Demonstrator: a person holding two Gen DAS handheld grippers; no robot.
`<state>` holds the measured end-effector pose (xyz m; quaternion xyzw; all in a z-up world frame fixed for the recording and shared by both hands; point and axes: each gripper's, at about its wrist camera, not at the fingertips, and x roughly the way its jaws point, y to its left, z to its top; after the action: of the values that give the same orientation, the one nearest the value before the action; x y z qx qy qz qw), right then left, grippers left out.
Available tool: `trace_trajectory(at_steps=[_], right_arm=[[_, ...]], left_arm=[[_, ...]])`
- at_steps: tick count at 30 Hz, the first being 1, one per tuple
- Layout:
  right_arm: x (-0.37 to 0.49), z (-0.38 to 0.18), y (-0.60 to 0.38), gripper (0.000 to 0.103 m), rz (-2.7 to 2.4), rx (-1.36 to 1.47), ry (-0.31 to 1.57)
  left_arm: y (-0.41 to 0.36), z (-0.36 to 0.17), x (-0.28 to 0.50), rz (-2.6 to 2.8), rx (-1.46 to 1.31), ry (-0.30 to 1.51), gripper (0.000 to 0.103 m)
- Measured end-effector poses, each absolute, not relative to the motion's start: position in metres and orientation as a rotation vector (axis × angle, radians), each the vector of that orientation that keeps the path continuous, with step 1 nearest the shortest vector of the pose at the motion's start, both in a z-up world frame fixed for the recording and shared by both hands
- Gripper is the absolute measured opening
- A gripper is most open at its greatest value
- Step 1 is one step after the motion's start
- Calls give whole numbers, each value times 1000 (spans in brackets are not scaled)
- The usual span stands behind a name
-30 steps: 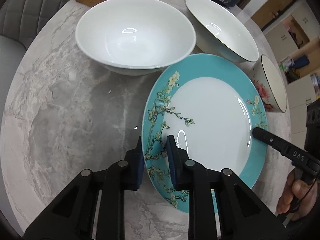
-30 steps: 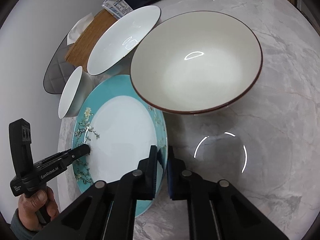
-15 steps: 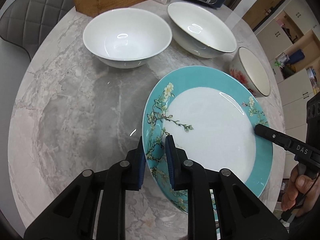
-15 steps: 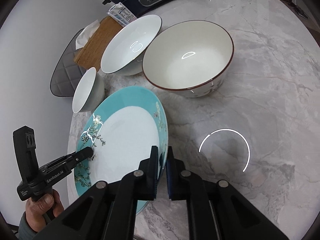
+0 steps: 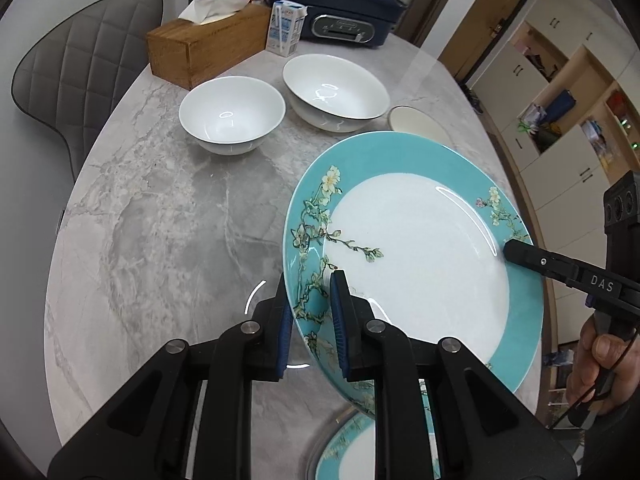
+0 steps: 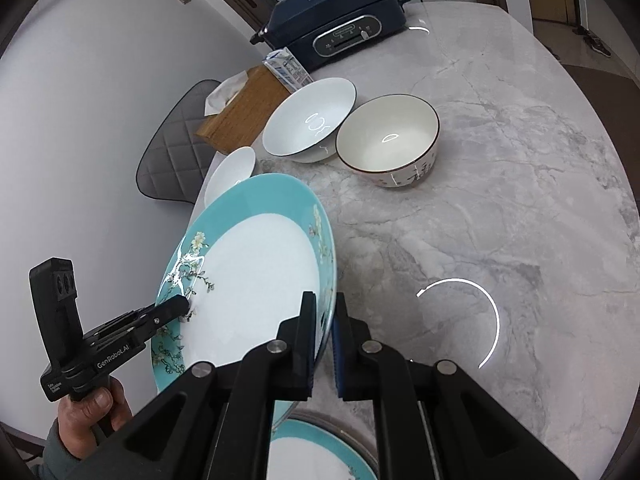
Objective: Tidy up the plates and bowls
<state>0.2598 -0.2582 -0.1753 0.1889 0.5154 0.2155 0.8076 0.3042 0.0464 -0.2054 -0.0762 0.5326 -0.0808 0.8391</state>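
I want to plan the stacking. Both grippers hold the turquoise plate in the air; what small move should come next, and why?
Probably lower the turquoise floral plate onto the matching plate below. The left gripper and right gripper clamp opposite rims, so both should descend together, level.

**Both hand-held grippers clamped, angled down**

My left hand-held gripper [image 5: 310,312] points steeply down, blue pads [image 5: 338,316] pinched on a rim, narrow gap between the fingers. My right hand-held gripper [image 6: 325,332] points down at a shallower slant, fingers almost together, clamped on the opposite rim. My left hand [image 6: 94,416] wraps its handle, sleeve edge showing; my right hand [image 5: 600,364] grips its handle too.
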Motion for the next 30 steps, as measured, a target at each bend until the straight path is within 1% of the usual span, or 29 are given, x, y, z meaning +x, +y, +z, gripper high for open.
trace_trajectory(at_steps=[5,11,15,20,25,30], right_arm=[[213,-158,-266,10,461,393,1075],[153,-163,-273,10,436,397,1094],[117,-180,-275,10,412,409,1111],[84,-217,-273,10,377,406,1168],[67,-244,-269,10,339,389,1198],[57,-255,-269,11,322,368,1201]], left_arm=[[37,-183,256,-216,-160,1114,16],[30,-179,198,-254,-128,1107,16],[29,-198,165,-271,-121,1143,16],[29,-238,130,-277,-99,1220,15],[27,-269,113,-272,-76,1249,16],[24,-280,109,-280,-55,1258,16]])
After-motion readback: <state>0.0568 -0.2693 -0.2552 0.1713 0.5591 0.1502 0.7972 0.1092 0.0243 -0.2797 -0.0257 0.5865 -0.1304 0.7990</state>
